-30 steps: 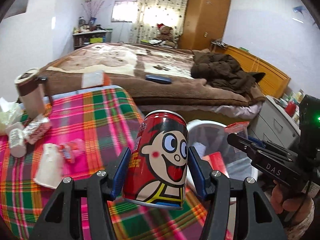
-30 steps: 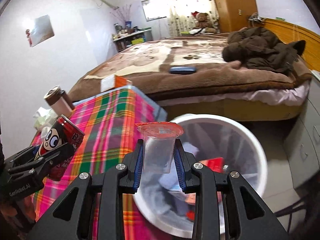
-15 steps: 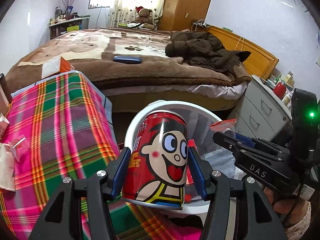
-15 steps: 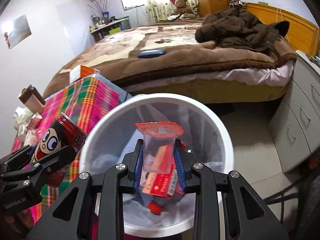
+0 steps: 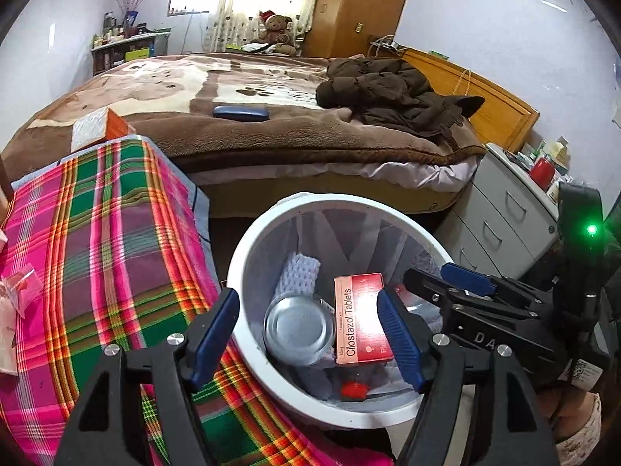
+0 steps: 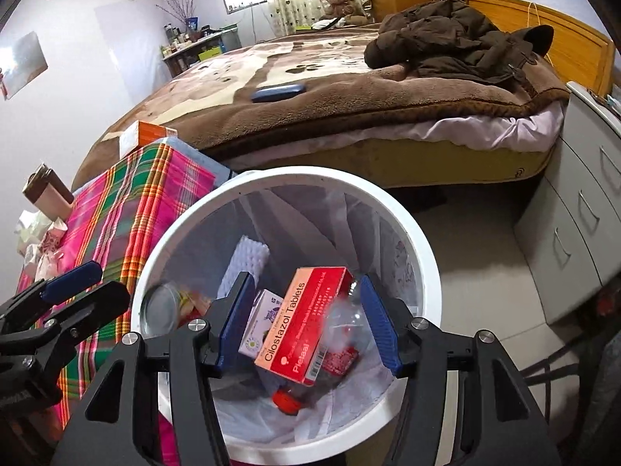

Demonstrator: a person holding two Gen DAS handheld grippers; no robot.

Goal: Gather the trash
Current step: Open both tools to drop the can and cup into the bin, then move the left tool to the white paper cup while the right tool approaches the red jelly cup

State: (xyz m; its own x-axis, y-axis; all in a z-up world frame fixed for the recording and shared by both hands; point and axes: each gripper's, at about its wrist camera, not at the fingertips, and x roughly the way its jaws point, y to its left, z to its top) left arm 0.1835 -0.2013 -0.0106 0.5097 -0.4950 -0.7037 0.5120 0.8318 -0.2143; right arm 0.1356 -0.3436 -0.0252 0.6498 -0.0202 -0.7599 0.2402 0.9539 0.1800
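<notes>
Both claws stand apart and empty: left gripper [image 5: 306, 334], right gripper [image 6: 304, 328]; silver-bottomed drink can [image 5: 299, 330] lies in white round bin [image 6: 419, 240]; wrappers [image 5: 19, 291] remain at plaid-clothed table's [image 5: 116, 233] left edge

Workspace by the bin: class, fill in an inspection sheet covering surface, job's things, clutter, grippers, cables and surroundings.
Surface: plaid tablecloth covers the table beside the bin.
Job's things: white bin holds a can, a Cilostazol Tablets box, a clear cup.
Clutter: wrappers on the cloth's left edge.
Grippers: left gripper and right gripper both open, empty, over the bin.
Cables: cord at the headboard.
Surroundings: bed, brown jacket, drawer unit.
</notes>
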